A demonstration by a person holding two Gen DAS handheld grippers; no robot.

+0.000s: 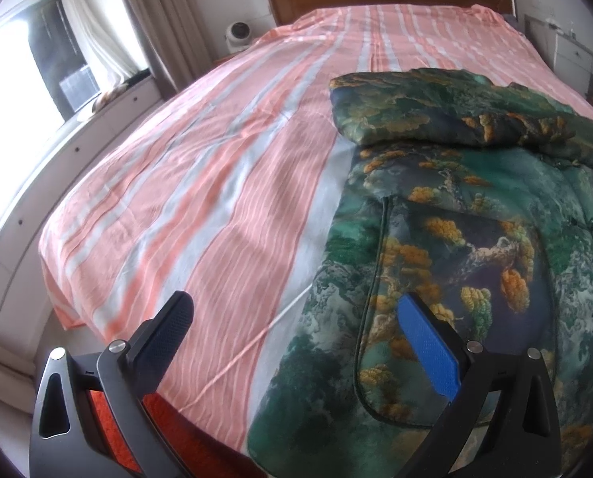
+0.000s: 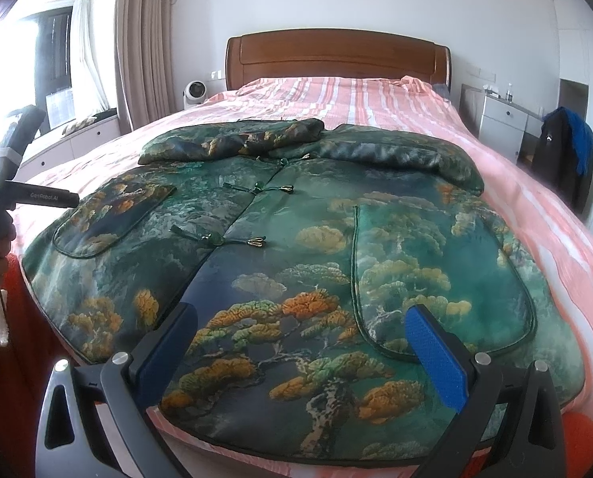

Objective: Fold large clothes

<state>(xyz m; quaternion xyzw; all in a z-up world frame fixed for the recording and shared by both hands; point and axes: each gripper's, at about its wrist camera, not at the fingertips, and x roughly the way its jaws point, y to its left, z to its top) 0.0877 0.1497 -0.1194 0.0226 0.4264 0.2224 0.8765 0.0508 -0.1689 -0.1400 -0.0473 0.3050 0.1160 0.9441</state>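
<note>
Right wrist view: both tongs (image 2: 302,342) (image 1: 296,330) gape empty over jacket (image 2: 296,239); fan (image 2: 195,92) beside headboard (image 2: 336,53).

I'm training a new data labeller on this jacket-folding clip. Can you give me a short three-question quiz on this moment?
1. True or false: both sleeves of the green jacket are already folded in across its top.
2. Multiple choice: the jaws of the right gripper are (A) shut on the hem, (B) open above the jacket's lower front, (C) shut on a sleeve.
3. Fill in: the jacket lies on a pink striped ____.

Key
1. True: both lie crosswise near the collar.
2. B: the jaws stand apart with no cloth between them. The left gripper is open too, over the jacket's left edge.
3. Bedsheet.
</note>
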